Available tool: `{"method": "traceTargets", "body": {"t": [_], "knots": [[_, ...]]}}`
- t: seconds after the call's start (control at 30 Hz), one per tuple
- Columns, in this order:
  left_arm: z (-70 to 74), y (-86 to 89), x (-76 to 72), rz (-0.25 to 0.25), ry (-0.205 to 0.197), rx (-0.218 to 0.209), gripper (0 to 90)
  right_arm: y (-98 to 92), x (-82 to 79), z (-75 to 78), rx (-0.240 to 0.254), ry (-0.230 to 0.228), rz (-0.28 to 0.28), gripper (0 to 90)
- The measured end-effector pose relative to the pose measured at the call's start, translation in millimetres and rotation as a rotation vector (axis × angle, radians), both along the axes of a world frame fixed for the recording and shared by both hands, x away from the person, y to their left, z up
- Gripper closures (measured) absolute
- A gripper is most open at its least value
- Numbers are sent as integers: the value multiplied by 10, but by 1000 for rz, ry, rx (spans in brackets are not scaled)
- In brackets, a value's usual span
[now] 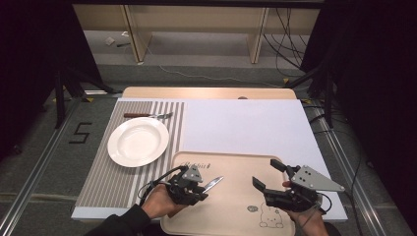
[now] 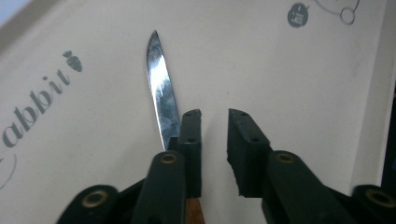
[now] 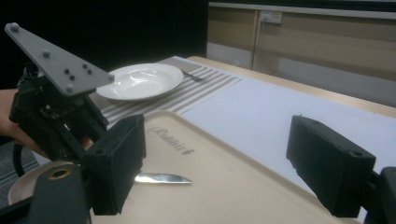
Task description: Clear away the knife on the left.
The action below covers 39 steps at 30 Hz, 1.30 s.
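Observation:
A knife (image 1: 212, 184) with a brown handle lies on the beige rabbit-print tray (image 1: 236, 211), blade pointing right. My left gripper (image 1: 202, 189) hovers low over its handle end. In the left gripper view the blade (image 2: 161, 88) runs out past the left jaw, and the handle passes under that jaw, not between the two. The left gripper (image 2: 215, 116) is open by a narrow gap, with bare tray (image 2: 289, 84) showing in it. My right gripper (image 1: 266, 173) stands wide open over the tray's right side, holding nothing. The right gripper view (image 3: 217, 140) shows the knife (image 3: 163, 178) and the left gripper (image 3: 56, 116) beyond it.
A white plate (image 1: 137, 141) sits on a striped placemat (image 1: 113, 182) left of the tray, with a fork (image 1: 147, 115) lying behind it. A white mat (image 1: 246, 123) covers the wooden table (image 1: 206, 92) to the right. The near table edge is just behind my hands.

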<state>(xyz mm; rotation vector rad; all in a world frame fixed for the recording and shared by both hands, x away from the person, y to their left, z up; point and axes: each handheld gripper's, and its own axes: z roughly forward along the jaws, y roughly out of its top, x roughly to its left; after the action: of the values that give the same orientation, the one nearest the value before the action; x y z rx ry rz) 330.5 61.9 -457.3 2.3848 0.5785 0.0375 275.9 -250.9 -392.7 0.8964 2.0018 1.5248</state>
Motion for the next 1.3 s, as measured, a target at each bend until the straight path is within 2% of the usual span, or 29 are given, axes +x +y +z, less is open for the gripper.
{"method": "traceTargets", "body": {"t": [0.07,0.2,0.53,0.7,0.8,0.87,1.0,1.07,1.3], "knots": [[-9,-21,3,-11,8,13,808,5,-2,-5,-2,2,2,209],[-39,-33,21,-4,31,33,894,2,-2,1,0,0,2,208],[-117,-61,25,-10,66,68,896,1,-2,-1,0,1,4,209],[-134,-60,35,3,59,87,896,4,-3,-3,-1,3,4,209],[-126,-42,57,21,33,100,894,4,-3,0,-1,-1,5,209],[-133,-35,70,33,42,88,895,5,-4,-3,-3,3,5,209],[-126,-24,78,33,30,109,895,5,-3,0,0,-1,5,209],[-133,-18,78,44,37,95,895,5,-3,-3,-1,4,4,209],[-113,20,96,45,39,129,895,-2,-3,1,2,1,4,209]]}}
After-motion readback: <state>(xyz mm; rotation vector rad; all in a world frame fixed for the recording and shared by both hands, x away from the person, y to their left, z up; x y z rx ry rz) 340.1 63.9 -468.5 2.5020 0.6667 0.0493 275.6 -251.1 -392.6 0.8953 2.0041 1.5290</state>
